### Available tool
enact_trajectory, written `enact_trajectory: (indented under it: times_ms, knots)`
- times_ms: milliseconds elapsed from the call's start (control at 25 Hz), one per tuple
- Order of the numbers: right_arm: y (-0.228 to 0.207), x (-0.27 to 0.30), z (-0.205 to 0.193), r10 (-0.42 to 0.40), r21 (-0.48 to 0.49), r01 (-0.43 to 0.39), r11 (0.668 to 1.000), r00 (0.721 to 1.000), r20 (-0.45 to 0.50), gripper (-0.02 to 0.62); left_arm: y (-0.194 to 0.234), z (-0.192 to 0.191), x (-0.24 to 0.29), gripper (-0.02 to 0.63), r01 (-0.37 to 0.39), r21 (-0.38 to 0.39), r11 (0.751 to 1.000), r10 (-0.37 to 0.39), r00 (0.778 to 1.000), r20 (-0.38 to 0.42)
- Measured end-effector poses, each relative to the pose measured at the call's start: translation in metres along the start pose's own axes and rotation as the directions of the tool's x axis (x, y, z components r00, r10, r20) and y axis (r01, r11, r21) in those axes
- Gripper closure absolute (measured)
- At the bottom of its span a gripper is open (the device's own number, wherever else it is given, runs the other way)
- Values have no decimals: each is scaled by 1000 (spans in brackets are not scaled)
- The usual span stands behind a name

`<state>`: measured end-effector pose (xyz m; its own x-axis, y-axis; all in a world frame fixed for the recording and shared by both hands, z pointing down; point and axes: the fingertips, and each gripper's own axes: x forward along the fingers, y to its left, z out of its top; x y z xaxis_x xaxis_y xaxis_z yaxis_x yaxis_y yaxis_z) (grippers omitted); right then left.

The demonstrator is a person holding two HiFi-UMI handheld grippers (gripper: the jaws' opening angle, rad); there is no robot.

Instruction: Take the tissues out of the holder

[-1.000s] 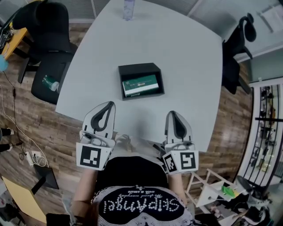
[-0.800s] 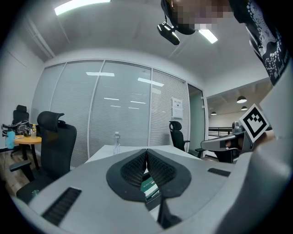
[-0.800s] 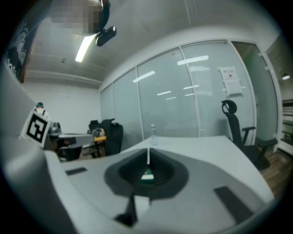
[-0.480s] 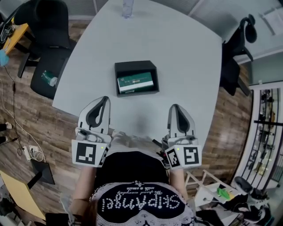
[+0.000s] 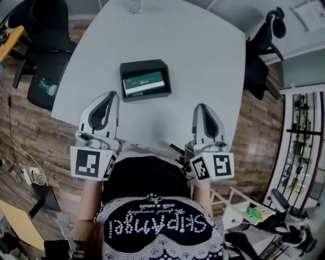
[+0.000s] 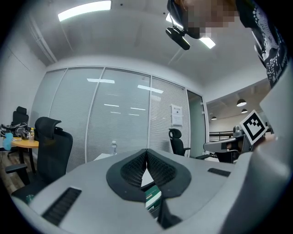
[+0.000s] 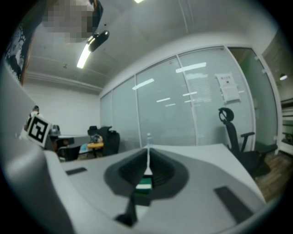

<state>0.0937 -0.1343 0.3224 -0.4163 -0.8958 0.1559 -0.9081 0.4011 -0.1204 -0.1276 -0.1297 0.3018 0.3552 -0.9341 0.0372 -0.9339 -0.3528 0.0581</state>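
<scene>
Head view: an open black holder [image 5: 144, 80] sits on the white counter [image 5: 203, 56], with the green pack of tissues [image 5: 144, 84] lying flat inside it. The left gripper [image 5: 109, 95] hovers at the counter's near edge, the holder at its 2 o'clock and apart from it. The right gripper [image 5: 202, 107] hangs over the near edge too, the holder at its 10 o'clock and farther off. A bottle [image 5: 134, 5] stands at the counter's 12 o'clock edge. One chair [image 5: 48, 56] stands at 9 o'clock and a second chair [image 5: 261, 56] at 3 o'clock. The person [image 5: 152, 223] stands at 6 o'clock.

Left gripper view: the ribbed fingers [image 6: 160, 171] are clenched tip to tip, grasping nothing, and the green pack shows beyond them. Right gripper view: its fingers are likewise pressed together and empty, with the tissues ahead.
</scene>
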Motion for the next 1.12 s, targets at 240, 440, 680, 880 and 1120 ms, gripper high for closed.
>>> enact_trajectory:
  times_ms: [240, 440, 680, 880, 1120]
  knots:
    - [-2, -2, 2, 3, -4, -3, 1000, 1000, 4, 560, -7, 6, 6, 575, 21, 3, 1000, -22, 1000, 16]
    - [-2, 1, 3, 5, -15, -5, 1000, 1000, -1, 560, -3, 7, 7, 575, 18, 4, 1000, -18, 1000, 10]
    - [-5, 4, 10, 7, -34, -7, 999, 1000, 7, 560, -1, 10, 9, 575, 8, 1, 1000, -8, 1000, 18]
    - [-6, 7, 14, 10, -42, -10, 999, 1000, 8, 560, -2, 11, 11, 575, 7, -7, 1000, -7, 1000, 21]
    - [-6, 14, 11, 19, -36, -19, 999, 1000, 3, 560, 1, 7, 17, 575, 3, -3, 1000, -3, 1000, 13]
